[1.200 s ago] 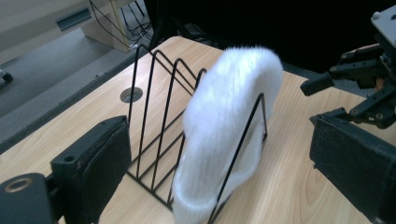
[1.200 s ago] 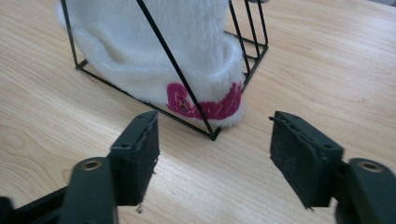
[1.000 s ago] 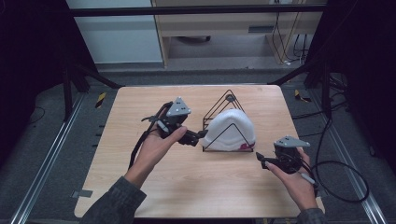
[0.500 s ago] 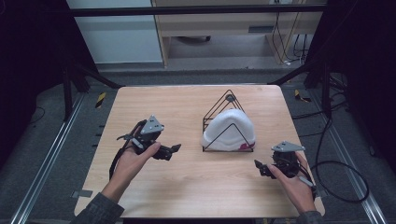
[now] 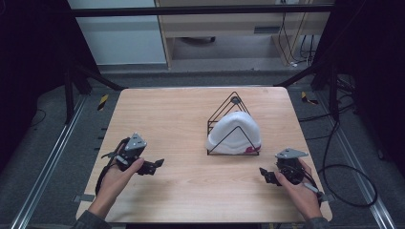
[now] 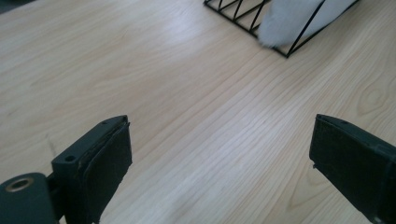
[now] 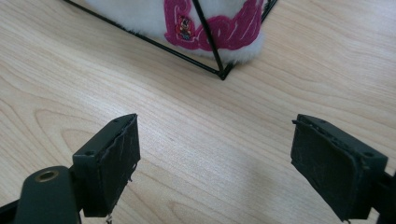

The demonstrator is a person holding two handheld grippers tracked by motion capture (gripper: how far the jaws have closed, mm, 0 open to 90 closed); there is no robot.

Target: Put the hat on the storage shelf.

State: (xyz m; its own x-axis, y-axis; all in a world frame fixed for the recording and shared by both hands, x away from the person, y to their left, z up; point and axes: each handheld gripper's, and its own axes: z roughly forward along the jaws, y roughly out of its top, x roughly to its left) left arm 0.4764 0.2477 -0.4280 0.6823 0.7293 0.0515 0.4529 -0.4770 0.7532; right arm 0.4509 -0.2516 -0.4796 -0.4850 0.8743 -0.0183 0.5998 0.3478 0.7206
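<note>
The white cap (image 5: pixel 235 133) sits inside the black wire rack (image 5: pixel 232 125) on the right half of the wooden table (image 5: pixel 191 105), slightly to the far side of its middle; in the high view you see a pink mark low on the cap's near right edge. In the same view your left gripper (image 5: pixel 155 166) lies low over the near left part of the table, pointing right toward the rack and well apart from it, with nothing between its jaws. Your right gripper (image 5: pixel 265 175) is near the near right corner, pointing left, just on the near side of the rack's right corner. In the left gripper view the jaws stand wide apart over bare wood, and a corner of the rack with the cap's white edge (image 6: pixel 299 18) lies far off at upper right. In the right gripper view the jaws are likewise spread with only table between them, having just eased slightly closer; beyond them is the rack's corner (image 7: pixel 223 72) and the cap's pink lettering (image 7: pixel 219 28).
</note>
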